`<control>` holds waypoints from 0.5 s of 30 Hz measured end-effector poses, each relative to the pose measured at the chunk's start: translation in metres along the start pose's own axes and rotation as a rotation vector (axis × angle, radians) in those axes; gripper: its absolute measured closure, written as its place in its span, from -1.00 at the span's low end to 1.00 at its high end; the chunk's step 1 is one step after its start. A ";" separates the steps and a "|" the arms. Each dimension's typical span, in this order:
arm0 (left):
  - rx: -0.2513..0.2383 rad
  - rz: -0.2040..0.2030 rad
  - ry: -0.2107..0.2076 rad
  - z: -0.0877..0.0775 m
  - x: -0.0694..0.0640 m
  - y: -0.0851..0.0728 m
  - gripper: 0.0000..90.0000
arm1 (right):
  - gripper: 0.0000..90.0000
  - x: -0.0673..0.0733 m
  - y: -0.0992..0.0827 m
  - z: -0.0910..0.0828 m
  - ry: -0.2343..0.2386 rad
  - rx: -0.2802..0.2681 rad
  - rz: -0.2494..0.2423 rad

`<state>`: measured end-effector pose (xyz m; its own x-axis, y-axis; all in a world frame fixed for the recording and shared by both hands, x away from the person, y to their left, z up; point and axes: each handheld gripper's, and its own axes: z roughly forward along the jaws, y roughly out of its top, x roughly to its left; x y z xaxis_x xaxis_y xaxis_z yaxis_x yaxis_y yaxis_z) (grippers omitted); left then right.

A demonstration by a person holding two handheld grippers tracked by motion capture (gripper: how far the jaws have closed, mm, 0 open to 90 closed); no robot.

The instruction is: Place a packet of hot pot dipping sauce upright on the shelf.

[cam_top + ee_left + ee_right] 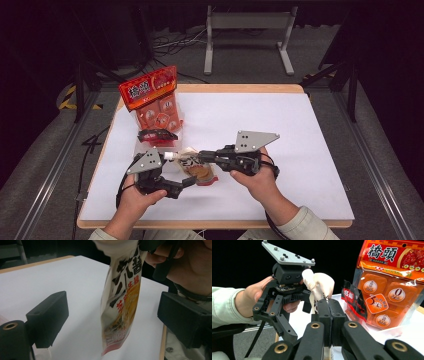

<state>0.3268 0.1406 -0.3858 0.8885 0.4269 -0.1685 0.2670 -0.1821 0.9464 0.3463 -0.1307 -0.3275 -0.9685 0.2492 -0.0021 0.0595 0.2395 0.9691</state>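
- Centrally, a white sauce pouch (196,167) with black lettering and a yellow-and-red lower part hangs in the air above the white table (300,150), between the two grippers.
- Right gripper (329,315): its jaws are pressed together on the pouch's upper edge, which shows as a crumpled white fold just above the pads in the right gripper view.
- In the left gripper view the pouch (122,302) hangs down with its red bottom seam lowest, slightly tilted.
- Left gripper (112,317): its jaws stand spread wide, one on each side of the hanging pouch, and neither pad touches it.
- In the high view the left gripper (185,180) sits just below and left of the pouch, while the right gripper (202,156) reaches in from the right.
- Behind the pouch, a large orange bag (155,100) with red header stands at the table's far left, leaning a little.
- A small dark red-and-black packet (157,135) rests against the foot of the orange bag.
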 end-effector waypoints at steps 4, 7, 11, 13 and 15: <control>-0.014 -0.005 -0.018 0.001 0.001 0.000 -0.69 | 1.00 0.001 -0.001 0.001 0.005 -0.004 -0.004; -0.003 0.003 -0.024 0.003 0.001 0.000 -0.67 | 1.00 0.002 -0.001 0.002 0.012 -0.007 -0.007; -0.004 0.001 -0.047 0.005 0.002 0.000 -0.52 | 1.00 0.002 -0.001 0.003 0.018 -0.011 -0.009; -0.007 0.001 -0.068 0.004 0.001 0.000 -0.34 | 1.00 0.002 -0.001 0.003 0.019 -0.010 -0.008; -0.011 0.008 -0.087 0.004 0.000 0.001 -0.21 | 1.00 0.002 -0.002 0.004 0.024 -0.012 -0.006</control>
<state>0.3288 0.1369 -0.3861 0.9197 0.3469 -0.1839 0.2561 -0.1752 0.9506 0.3452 -0.1270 -0.3302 -0.9743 0.2254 -0.0027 0.0504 0.2296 0.9720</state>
